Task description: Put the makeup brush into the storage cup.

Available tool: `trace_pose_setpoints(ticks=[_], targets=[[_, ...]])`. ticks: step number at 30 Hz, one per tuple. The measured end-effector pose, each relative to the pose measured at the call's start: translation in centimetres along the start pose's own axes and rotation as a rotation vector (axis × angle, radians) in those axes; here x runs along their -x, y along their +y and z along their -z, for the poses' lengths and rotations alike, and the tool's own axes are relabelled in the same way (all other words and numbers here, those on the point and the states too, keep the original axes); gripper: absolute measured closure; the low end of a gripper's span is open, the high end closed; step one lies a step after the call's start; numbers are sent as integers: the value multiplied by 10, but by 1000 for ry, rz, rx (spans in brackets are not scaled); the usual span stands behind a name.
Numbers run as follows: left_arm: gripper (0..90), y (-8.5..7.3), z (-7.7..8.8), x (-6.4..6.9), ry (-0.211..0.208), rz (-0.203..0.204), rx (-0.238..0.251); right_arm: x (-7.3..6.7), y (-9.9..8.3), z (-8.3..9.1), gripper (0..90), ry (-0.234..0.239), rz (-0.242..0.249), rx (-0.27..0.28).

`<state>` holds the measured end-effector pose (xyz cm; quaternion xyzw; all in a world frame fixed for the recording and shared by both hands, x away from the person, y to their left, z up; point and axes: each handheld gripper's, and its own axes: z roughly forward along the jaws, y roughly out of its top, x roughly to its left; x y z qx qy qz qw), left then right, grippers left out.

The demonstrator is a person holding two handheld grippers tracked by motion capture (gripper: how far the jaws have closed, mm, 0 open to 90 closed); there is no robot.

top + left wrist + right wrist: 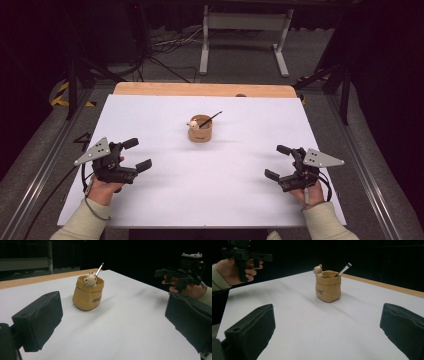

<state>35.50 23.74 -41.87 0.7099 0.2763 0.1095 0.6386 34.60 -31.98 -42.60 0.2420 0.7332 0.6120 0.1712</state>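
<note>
A tan sack-shaped holder (200, 131) (88, 294) (328, 287) stands upright near the middle of the white table (210, 170), with a small pale figure on its rim and a dark pen (212, 118) (99, 269) (344, 269) leaning out of it. My left gripper (136, 154) (112, 320) rests low at the left, open, nothing between its jaws. At the right my right gripper (278, 162) (327, 327) is also open and holds nothing. Both point toward the holder and stand well apart from it.
A wooden strip (205, 89) runs along the table's far edge. Beyond it are a grey metal stand (245, 30) and loose cables (170, 45) on the floor. Dark frame rails (35, 165) flank both sides of the table.
</note>
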Motion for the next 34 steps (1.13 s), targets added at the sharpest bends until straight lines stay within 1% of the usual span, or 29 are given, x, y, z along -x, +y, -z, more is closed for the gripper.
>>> trace_pose_setpoints(ticks=[5, 9, 15, 16, 19, 20, 23, 24, 27, 30, 34], targets=[[24, -10, 3, -1, -1, 0, -7, 0, -2, 0, 3, -2, 5, -3], [23, -18, 4, -3, -1, 15, -13, 1, -4, -1, 3, 0, 8, -5], [23, -30, 5, -8, 0, 38, -2, 1, -8, -1, 3, -1, 11, -1], [22, -32, 5, -9, 0, 42, -4, 1, -8, -1, 3, -4, 10, -2], [21, -37, 4, -10, 6, 39, -24, 1, -10, -1, 3, -6, 6, -6], [21, -38, 4, -11, 4, 45, -29, 1, -11, -1, 3, -8, 7, -9], [21, -38, 4, -11, 6, 45, -27, 1, -12, -2, 3, -9, 10, -10], [21, -38, 5, -11, 12, 35, -27, 1, -13, -2, 3, -8, 8, -12], [21, -39, 4, -11, 23, 42, -36, 0, -15, -3, 3, -8, 12, -21], [20, -38, 4, -11, 26, 34, -30, -1, -15, -4, 3, -8, 14, -24], [19, -38, 4, -10, 22, 38, -29, -2, -15, -3, 3, -10, 15, -25]])
